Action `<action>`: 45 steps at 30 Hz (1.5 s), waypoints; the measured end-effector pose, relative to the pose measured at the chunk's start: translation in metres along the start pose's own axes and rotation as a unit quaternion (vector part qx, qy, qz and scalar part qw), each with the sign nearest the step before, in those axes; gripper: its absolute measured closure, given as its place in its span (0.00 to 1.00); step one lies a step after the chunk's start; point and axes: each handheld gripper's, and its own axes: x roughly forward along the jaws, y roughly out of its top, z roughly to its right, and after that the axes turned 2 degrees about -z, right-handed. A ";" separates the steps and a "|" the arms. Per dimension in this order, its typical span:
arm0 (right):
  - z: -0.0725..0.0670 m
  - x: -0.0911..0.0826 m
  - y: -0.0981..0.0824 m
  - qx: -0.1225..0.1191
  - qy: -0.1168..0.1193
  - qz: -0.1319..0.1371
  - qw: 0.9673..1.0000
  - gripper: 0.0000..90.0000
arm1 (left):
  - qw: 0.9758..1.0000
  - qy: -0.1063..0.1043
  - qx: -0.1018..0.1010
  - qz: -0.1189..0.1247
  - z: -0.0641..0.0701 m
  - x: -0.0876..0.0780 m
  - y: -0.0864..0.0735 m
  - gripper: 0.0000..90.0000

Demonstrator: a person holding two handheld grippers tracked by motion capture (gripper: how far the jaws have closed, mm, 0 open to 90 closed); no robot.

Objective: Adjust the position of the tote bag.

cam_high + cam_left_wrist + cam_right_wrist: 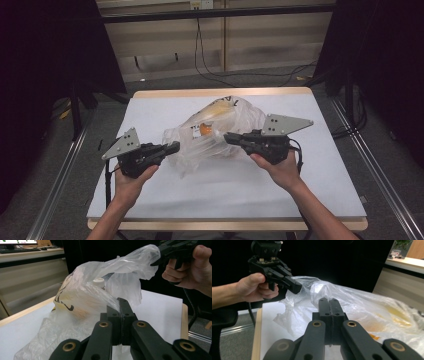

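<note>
Left claw (172, 147) and right claw (231, 137) each clamp the crinkled clear plastic bag (215, 130), apparently spreading its mouth; next, pull them apart above the white worktop (310, 175).

A wooden table (260, 92), its top covered by a white sheet (310, 165) that leaves a wood strip bare along the far and near edges, carries a crumpled clear plastic bag (220, 125) near its middle, with orange and yellow contents showing through the film.
</note>
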 end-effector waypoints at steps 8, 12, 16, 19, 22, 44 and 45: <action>0.015 -0.011 0.018 0.003 -0.021 0.023 1.000 1.00 | 1.000 -0.006 0.015 0.008 -0.006 0.006 0.021 0.99; 0.022 -0.013 0.023 0.005 -0.031 0.029 0.999 1.00 | 1.000 -0.005 0.019 0.015 -0.008 0.009 0.032 0.99; 0.030 -0.017 0.030 0.009 -0.040 0.043 0.998 1.00 | 0.999 -0.007 0.025 0.024 -0.009 0.012 0.044 0.99; 0.032 -0.018 0.034 0.008 -0.042 0.047 0.998 1.00 | 0.999 -0.006 0.029 0.026 -0.009 0.014 0.048 0.99; 0.036 -0.020 0.039 0.010 -0.045 0.052 0.998 1.00 | 0.999 -0.008 0.026 0.027 -0.011 0.017 0.054 0.99; 0.060 -0.021 0.075 0.006 -0.082 0.057 0.995 1.00 | 0.999 0.021 0.019 0.043 -0.043 0.020 0.088 0.99; 0.062 -0.022 0.076 0.006 -0.085 0.060 0.995 1.00 | 0.999 0.022 0.017 0.044 -0.044 0.019 0.090 1.00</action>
